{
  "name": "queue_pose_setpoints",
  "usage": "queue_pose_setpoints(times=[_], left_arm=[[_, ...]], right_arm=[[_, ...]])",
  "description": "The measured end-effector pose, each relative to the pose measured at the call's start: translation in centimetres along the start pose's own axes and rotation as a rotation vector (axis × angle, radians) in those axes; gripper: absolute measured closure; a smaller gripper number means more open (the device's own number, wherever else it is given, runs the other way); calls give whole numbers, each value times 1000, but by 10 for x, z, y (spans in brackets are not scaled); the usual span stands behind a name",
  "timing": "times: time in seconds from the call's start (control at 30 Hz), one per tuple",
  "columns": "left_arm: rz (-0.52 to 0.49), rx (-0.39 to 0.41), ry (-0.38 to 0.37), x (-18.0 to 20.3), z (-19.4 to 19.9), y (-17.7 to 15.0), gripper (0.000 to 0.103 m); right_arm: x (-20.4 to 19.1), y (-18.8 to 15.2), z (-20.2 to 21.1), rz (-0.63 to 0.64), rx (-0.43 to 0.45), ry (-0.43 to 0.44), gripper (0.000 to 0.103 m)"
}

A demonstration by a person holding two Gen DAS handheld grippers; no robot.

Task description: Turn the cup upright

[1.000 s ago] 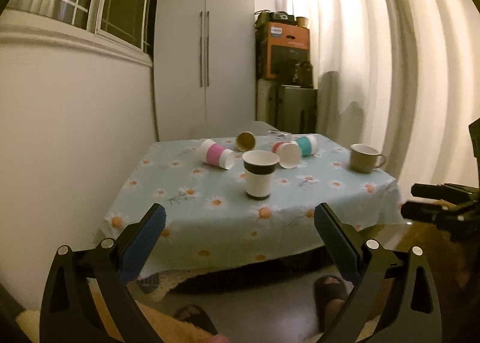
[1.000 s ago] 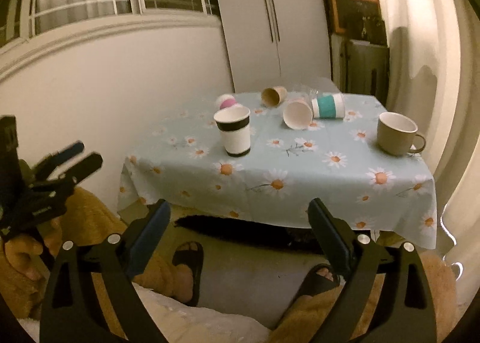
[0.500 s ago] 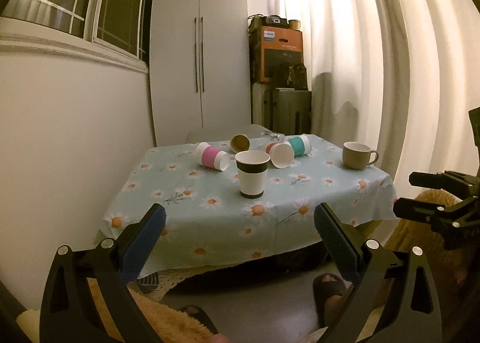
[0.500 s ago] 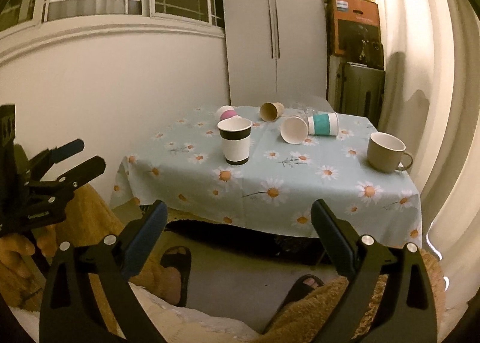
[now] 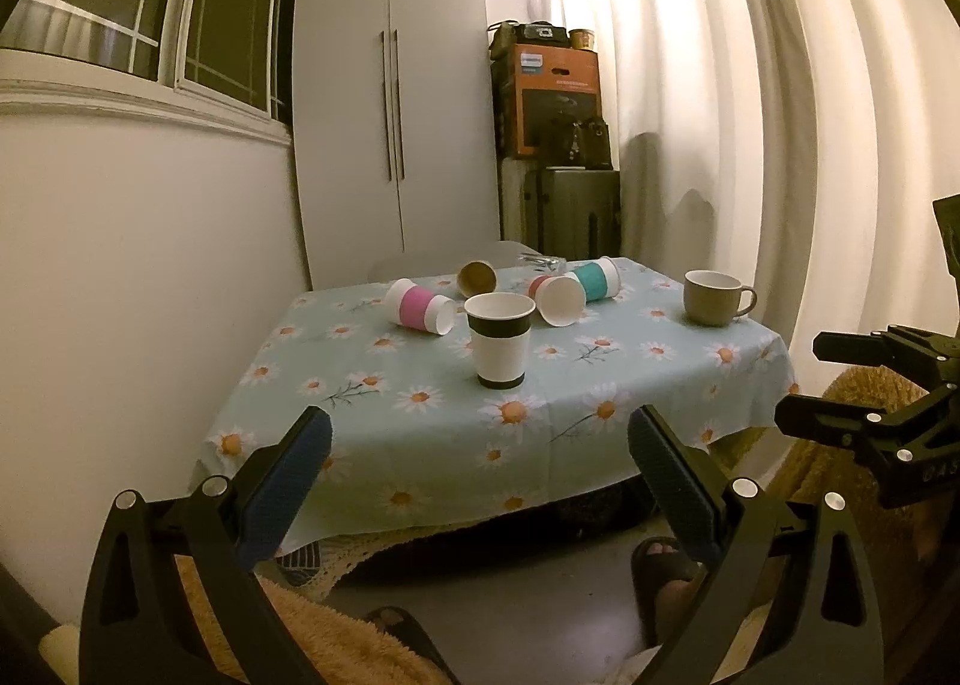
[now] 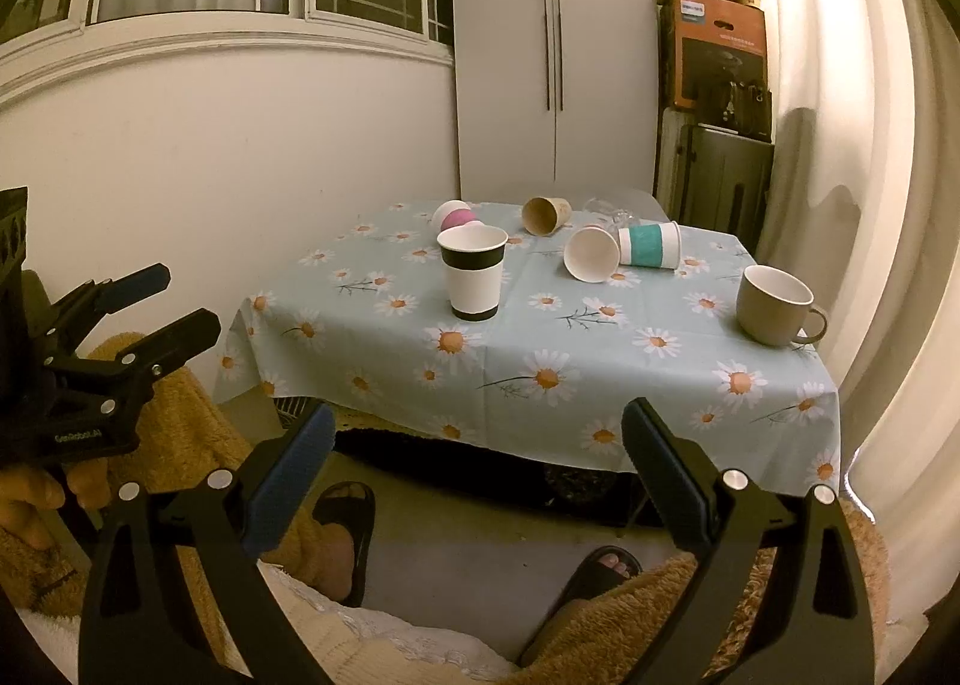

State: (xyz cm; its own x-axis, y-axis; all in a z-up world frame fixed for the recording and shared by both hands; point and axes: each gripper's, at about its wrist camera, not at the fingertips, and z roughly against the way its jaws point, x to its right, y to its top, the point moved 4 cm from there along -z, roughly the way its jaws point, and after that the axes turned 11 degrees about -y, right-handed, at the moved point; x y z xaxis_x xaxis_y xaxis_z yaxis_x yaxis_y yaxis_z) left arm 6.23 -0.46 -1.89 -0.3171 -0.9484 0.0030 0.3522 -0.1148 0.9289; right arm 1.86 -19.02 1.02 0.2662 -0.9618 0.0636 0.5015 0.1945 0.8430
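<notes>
A white paper cup with black bands stands upright near the middle of the daisy tablecloth. Behind it several cups lie on their sides: a pink-sleeved one, a brown one, a plain white one and a teal-sleeved one. My left gripper and right gripper are both open and empty, held well back from the table's front edge.
A beige mug stands upright at the table's right side. A white wardrobe, stacked boxes and a curtain stand behind. The person's sandalled feet are on the floor below.
Both grippers have drawn back from the table, so the table and cups look smaller and farther away. Nothing on the table has moved.
</notes>
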Motion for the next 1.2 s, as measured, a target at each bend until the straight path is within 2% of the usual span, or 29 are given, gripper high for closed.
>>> queue_pose_setpoints(times=[1.2], left_arm=[[-4,-10,3,-1,-2,-1,6]], right_arm=[[2,0,-2,13,-10,-7,8]])
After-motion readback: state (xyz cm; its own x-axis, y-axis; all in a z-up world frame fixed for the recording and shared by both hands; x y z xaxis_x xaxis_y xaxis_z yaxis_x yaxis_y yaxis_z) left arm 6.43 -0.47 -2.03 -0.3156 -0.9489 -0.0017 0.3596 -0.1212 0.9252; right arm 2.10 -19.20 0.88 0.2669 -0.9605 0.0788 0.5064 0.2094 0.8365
